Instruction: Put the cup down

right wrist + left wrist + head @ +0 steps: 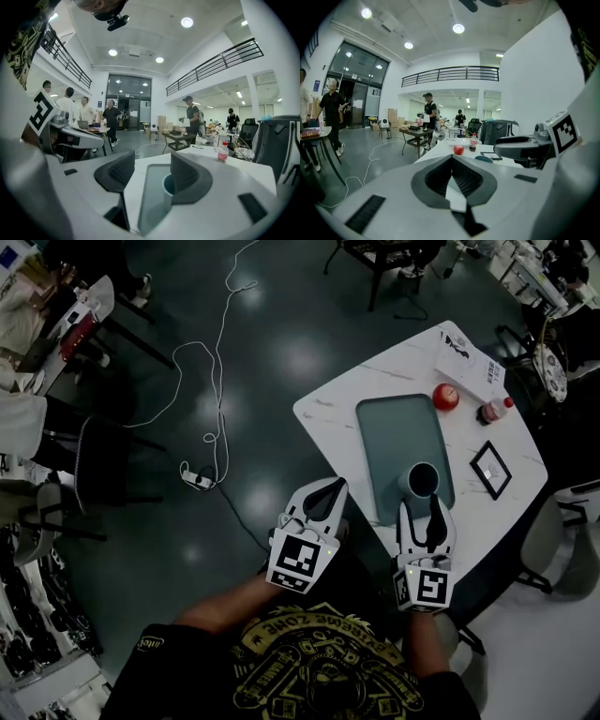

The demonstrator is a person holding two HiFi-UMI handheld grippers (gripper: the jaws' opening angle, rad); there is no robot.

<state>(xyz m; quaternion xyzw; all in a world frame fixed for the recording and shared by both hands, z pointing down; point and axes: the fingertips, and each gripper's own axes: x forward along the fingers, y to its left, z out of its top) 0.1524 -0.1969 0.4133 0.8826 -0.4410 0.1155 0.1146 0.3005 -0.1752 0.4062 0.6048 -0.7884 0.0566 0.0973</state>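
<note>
Big hall, dark glossy floor – white table [337, 409] with a grey-green tray [398, 432] on it. The cup [421, 480] stands upright on the tray's near end. Right gripper [427, 514] sits just behind the cup, jaws spread, pads not pressing it – the cup shows partly behind one jaw. Left gripper [333, 491] hangs off the table edge, jaws pressed together, empty. Red apple [445, 397] and small bottle [495, 410] sit beyond the tray.
</note>
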